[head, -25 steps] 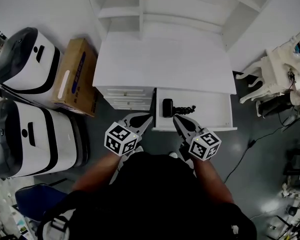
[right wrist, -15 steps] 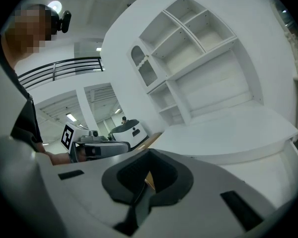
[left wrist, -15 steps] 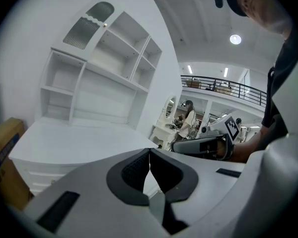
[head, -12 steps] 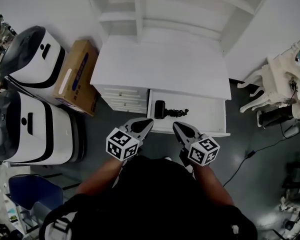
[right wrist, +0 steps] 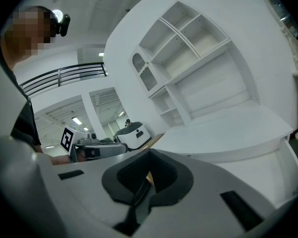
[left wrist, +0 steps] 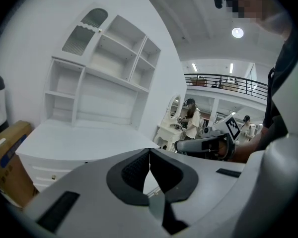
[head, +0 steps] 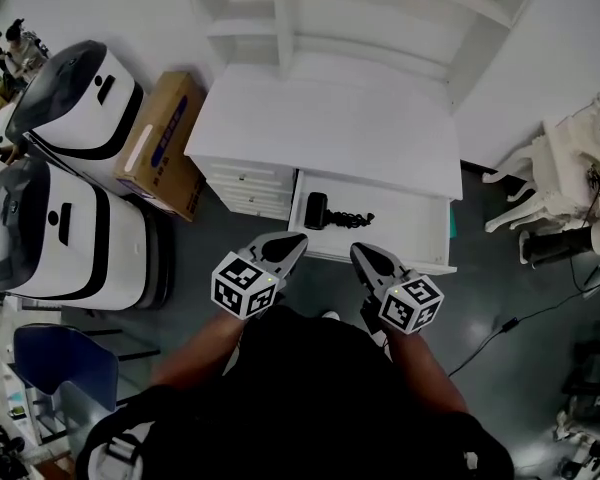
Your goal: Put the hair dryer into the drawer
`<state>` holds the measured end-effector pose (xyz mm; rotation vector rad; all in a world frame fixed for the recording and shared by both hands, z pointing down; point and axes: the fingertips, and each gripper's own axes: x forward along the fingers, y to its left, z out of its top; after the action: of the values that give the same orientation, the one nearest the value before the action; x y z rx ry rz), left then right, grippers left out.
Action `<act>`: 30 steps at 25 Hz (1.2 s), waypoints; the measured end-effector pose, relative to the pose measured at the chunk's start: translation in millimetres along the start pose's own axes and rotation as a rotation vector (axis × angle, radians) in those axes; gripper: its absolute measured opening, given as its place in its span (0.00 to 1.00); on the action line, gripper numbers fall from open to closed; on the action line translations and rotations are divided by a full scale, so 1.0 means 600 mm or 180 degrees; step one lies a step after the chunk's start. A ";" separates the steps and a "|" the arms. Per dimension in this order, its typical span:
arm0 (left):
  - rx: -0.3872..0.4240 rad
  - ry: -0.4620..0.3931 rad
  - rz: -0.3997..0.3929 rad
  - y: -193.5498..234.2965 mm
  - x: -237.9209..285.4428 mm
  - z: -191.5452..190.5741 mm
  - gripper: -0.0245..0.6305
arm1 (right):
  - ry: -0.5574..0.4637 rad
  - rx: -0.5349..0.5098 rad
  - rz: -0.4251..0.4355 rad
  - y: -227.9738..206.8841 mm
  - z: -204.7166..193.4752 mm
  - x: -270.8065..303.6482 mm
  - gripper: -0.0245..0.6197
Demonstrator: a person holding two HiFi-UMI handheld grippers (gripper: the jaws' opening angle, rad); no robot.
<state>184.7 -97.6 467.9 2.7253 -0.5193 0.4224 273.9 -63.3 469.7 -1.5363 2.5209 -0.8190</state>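
Note:
The black hair dryer (head: 317, 211) lies in the left end of the open white drawer (head: 410, 226), its coiled cord (head: 352, 219) trailing to the right. My left gripper (head: 297, 238) hovers just in front of the drawer's left corner, shut and empty. My right gripper (head: 358, 251) sits at the drawer's front edge, also shut with nothing in it. In the left gripper view the left gripper's (left wrist: 149, 155) tips meet, and the right gripper (left wrist: 208, 145) shows beyond them. In the right gripper view the right gripper (right wrist: 149, 176) is shut too.
The drawer belongs to a white desk (head: 330, 128) with a shelf unit (head: 330, 8) behind it and shut small drawers (head: 245, 190) at the left. A cardboard box (head: 165, 143) and two white-and-black machines (head: 65, 98) stand left. A white chair (head: 545, 183) stands right.
Both grippers have drawn back a little from the drawer and stay shut. The hair dryer rests unmoved in the open drawer.

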 end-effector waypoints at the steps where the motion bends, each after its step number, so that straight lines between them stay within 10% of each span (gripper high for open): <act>1: -0.0004 -0.0003 0.0023 -0.004 -0.001 -0.001 0.05 | 0.0008 0.0000 0.0018 0.000 -0.002 -0.004 0.08; 30: 0.0020 -0.0024 0.0162 -0.047 0.004 -0.011 0.05 | 0.0086 -0.0105 0.0125 0.001 -0.024 -0.038 0.08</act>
<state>196.8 -71.1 467.1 2.7254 -0.5915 0.4276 280.0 -38.0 477.2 -1.4902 2.5876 -0.8022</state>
